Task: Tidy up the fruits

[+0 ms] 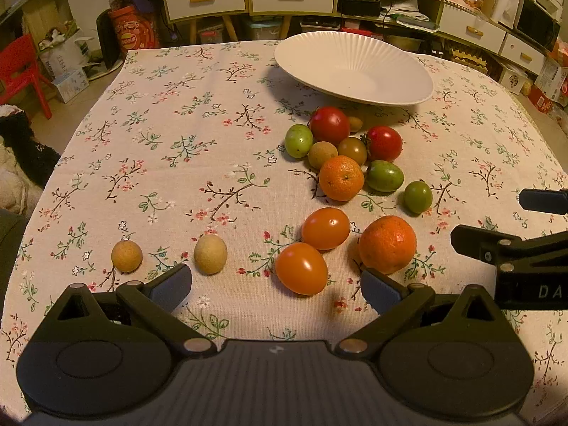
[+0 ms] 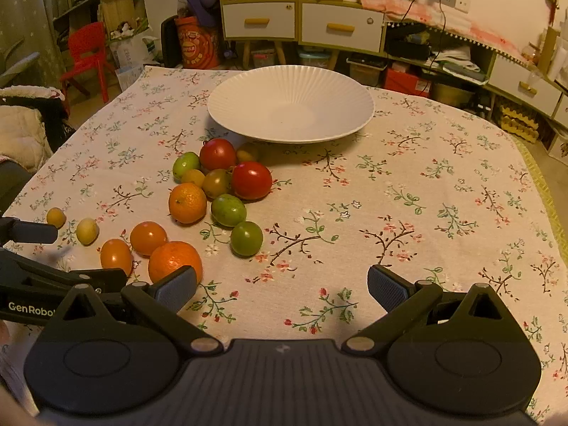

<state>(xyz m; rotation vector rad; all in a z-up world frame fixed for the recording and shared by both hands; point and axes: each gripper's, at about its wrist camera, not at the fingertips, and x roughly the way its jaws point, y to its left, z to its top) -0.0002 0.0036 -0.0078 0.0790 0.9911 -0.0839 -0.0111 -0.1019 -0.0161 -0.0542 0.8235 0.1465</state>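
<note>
Tomato [image 1: 301,268] nearest left hand-held gripper [image 1: 277,287]: light, smooth, slippery, easily bruised; best pinched gently across middle. Both hand-held grippers wide open, holding nothing; right hand-held gripper [image 2: 282,289] over bare desk [image 2: 408,184].

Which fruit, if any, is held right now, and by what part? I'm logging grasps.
None. The left gripper and right gripper are both open and empty; all fruit lies on the tablecloth.

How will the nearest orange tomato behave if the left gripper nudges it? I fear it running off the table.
The orange tomato looks smooth and egg-shaped, so it would probably roll or wobble off-line. Its glossy skin may slip between the pads. The cloth should slow it.
</note>
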